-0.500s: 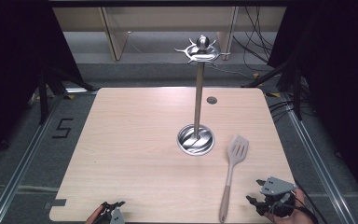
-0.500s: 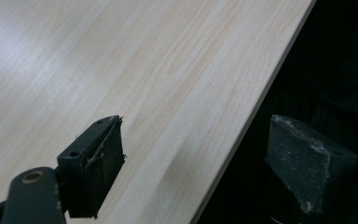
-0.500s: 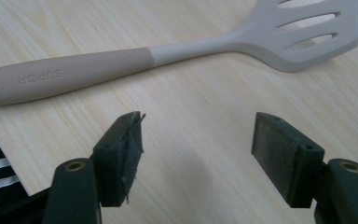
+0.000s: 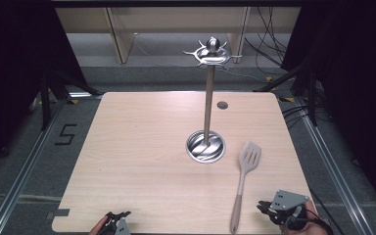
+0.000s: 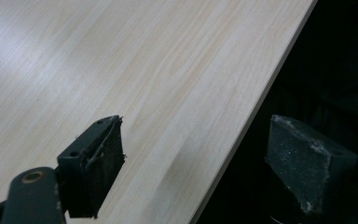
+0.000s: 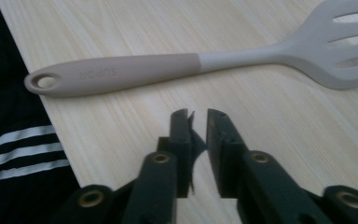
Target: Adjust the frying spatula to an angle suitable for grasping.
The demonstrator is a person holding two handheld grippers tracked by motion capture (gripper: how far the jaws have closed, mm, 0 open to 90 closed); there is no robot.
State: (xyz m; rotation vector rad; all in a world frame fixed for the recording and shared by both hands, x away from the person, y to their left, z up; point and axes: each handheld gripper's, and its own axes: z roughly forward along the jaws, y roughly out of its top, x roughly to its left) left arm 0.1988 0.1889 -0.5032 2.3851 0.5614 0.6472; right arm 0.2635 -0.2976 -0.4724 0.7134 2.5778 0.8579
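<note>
Right now my right gripper hangs just short of the spatula, jaws nearly pressed together on nothing. The spatula lies flat on the table, beside the steel stand. My left gripper sits well apart from it, spread wide.

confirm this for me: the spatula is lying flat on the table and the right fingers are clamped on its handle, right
Not quite. The spatula does lie flat on the table, but the right gripper is not on its handle: the right gripper view shows the fingers shut on nothing, short of the handle with bare wood between.
</note>
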